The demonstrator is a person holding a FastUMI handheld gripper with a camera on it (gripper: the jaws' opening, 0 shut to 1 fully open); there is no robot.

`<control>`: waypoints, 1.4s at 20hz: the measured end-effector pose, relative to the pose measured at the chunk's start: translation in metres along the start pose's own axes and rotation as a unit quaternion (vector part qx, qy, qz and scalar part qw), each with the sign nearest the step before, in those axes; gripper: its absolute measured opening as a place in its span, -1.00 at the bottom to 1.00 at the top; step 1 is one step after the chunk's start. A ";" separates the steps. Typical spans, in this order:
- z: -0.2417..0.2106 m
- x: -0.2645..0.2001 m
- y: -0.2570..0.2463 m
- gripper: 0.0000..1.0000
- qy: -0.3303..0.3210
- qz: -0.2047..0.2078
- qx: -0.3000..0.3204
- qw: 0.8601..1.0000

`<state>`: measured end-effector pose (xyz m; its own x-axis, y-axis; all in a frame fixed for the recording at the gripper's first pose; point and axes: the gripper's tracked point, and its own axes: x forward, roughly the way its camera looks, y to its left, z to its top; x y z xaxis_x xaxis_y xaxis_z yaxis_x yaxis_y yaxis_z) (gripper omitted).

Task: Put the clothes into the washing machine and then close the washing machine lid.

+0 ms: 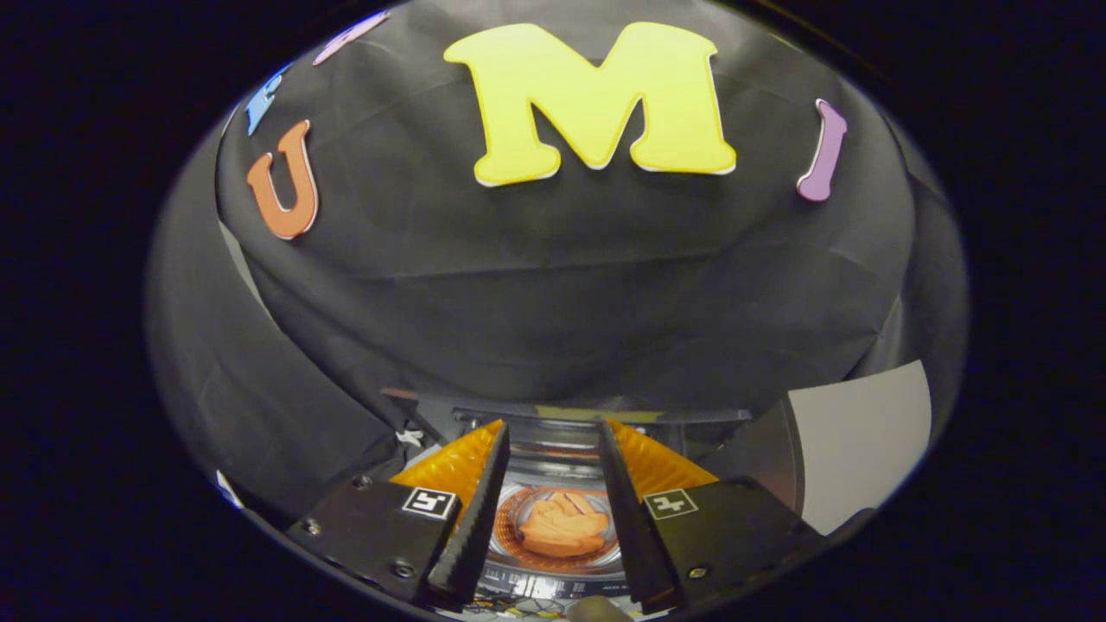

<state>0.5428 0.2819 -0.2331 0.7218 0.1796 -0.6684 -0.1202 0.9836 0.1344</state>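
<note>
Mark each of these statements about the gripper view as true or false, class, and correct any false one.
1. The gripper has its fingers apart with nothing held between them. True.
2. An orange garment lies inside the washing machine drum, seen between the fingers. True.
3. The washing machine lid is shut over the drum. False: the drum is open to view, with the garment visible inside.
4. Both fingers press on the orange garment. False: the garment lies in the drum beyond them, untouched.
5. A black cloth wall hangs behind the machine. True.
</note>
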 end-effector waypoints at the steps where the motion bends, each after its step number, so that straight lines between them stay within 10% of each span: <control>1: 0.004 0.003 0.001 0.31 -0.001 -0.001 0.004 1.000; 28: 0.014 0.106 -0.012 0.31 0.052 -0.045 0.009 0.998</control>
<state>0.6302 0.2892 -0.2947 0.6542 0.0931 -0.7505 -0.0450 0.9954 0.0842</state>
